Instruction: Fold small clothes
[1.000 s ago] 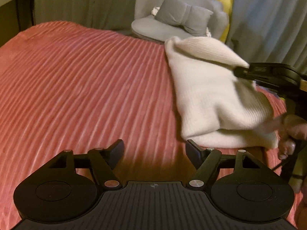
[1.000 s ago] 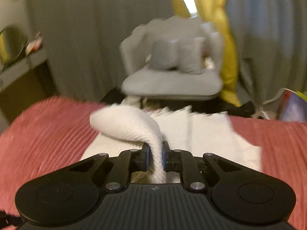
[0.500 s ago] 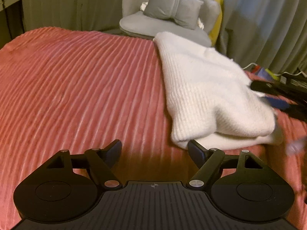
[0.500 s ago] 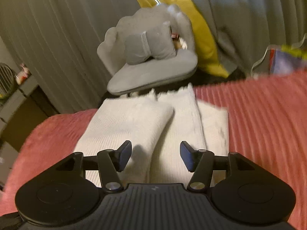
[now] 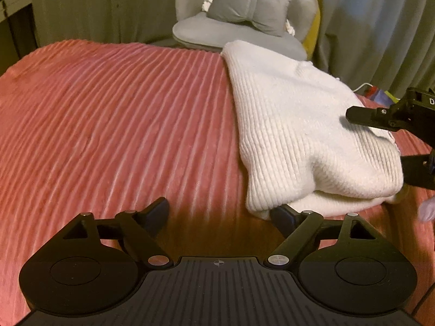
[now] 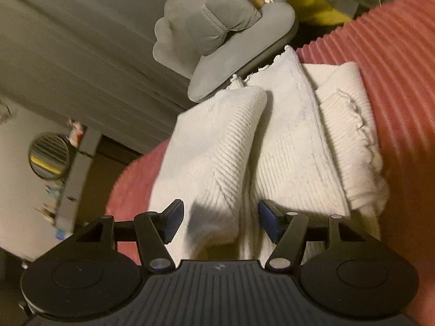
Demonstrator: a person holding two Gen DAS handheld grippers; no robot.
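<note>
A white ribbed knit garment lies folded lengthwise on the red ribbed bedspread. My left gripper is open and empty just in front of the garment's near left corner; its right fingertip sits under that corner's edge. My right gripper is open and empty over the garment's near end, rolled to the side; it also shows in the left wrist view at the garment's right edge. In the right wrist view, the folded-over left flap and a frilled edge show.
A grey shell-shaped chair with a bow cushion stands beyond the bed's far edge, before grey and yellow curtains. A shelf with a round mirror is at the left. A bag and cable lie past the bed's right side.
My right gripper let go of the garment's fold, opened and rolled sideways over the near end. The lifted flap now lies flat. My left gripper moved closer to the garment's corner.
</note>
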